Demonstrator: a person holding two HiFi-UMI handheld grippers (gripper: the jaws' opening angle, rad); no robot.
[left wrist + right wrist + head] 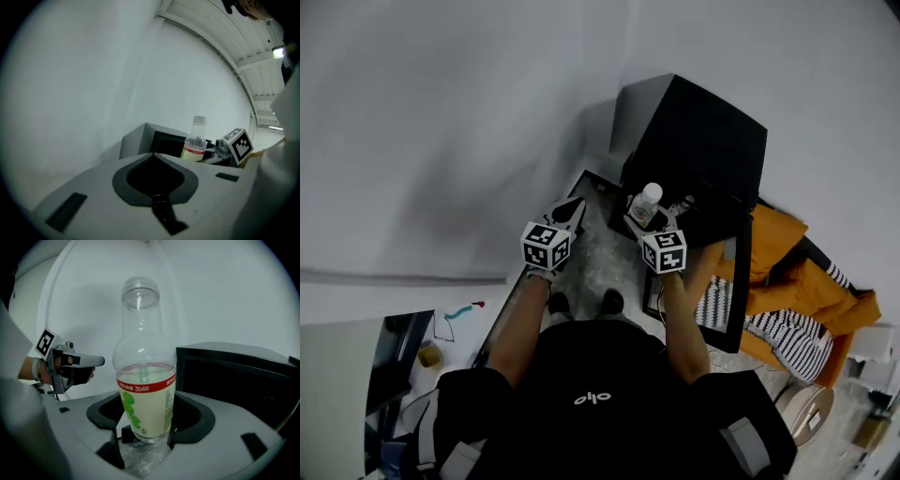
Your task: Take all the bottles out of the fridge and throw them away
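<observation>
- Right gripper view shows the right tool clenched on the base of a clear bottle. The bottle stands upright between its jaws, with pale liquid filling its lower half under a red band.
- Head view puts that bottle just in front of the black fridge and outside it, so I judge the step in hand to be carrying one bottle off for disposal.
- Left tool is pressed closed on nothing and sits beside the right one.
- No bin shows in any view. The next move calls for turning from the fridge, finding the bin, keeping the bottle upright, then letting go over it.
- Whether more bottles remain inside the fridge cannot be told.
</observation>
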